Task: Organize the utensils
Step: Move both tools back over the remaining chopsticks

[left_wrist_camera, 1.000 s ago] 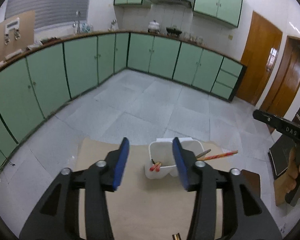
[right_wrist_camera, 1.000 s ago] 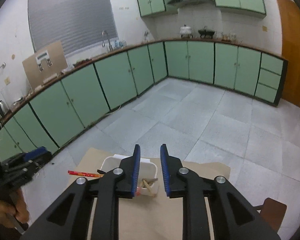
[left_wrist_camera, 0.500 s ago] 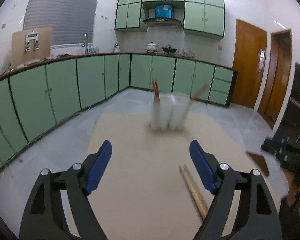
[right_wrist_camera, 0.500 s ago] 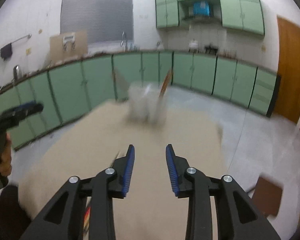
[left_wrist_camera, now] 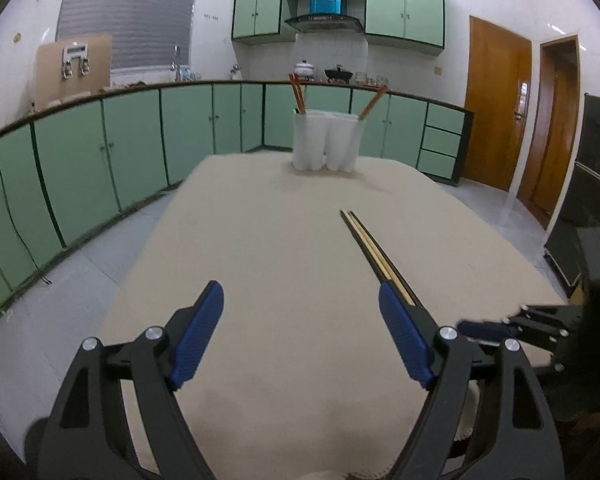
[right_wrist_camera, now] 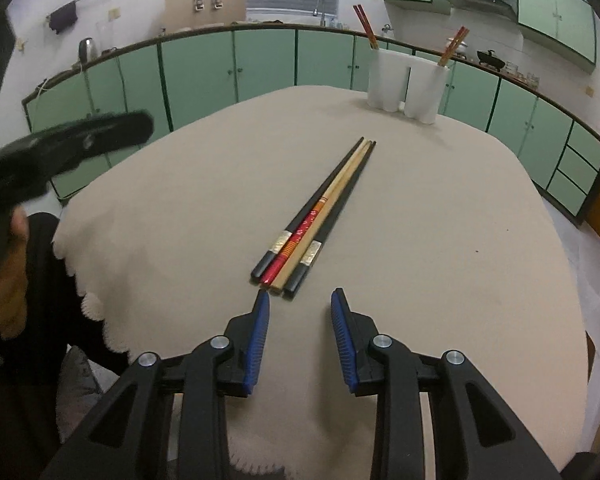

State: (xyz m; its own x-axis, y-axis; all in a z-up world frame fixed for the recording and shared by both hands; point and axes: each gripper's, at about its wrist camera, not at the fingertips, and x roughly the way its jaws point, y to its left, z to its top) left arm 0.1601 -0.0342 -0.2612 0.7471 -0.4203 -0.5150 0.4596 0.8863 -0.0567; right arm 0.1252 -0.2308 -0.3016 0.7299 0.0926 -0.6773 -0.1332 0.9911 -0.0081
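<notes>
Four long chopsticks (right_wrist_camera: 323, 208) lie side by side, touching, in the middle of the table under a beige scallop-edged cloth (right_wrist_camera: 440, 240): two black ones with silver bands outside, a red patterned one and a pale wooden one between. A white two-cup plastic holder (right_wrist_camera: 408, 82) stands at the far edge, each cup holding red-and-wood chopsticks. The right gripper (right_wrist_camera: 300, 302) hovers just short of the bundle's thick ends, jaws parted and empty. The left gripper (left_wrist_camera: 300, 312) hangs wide open over bare cloth towards the near edge
</notes>
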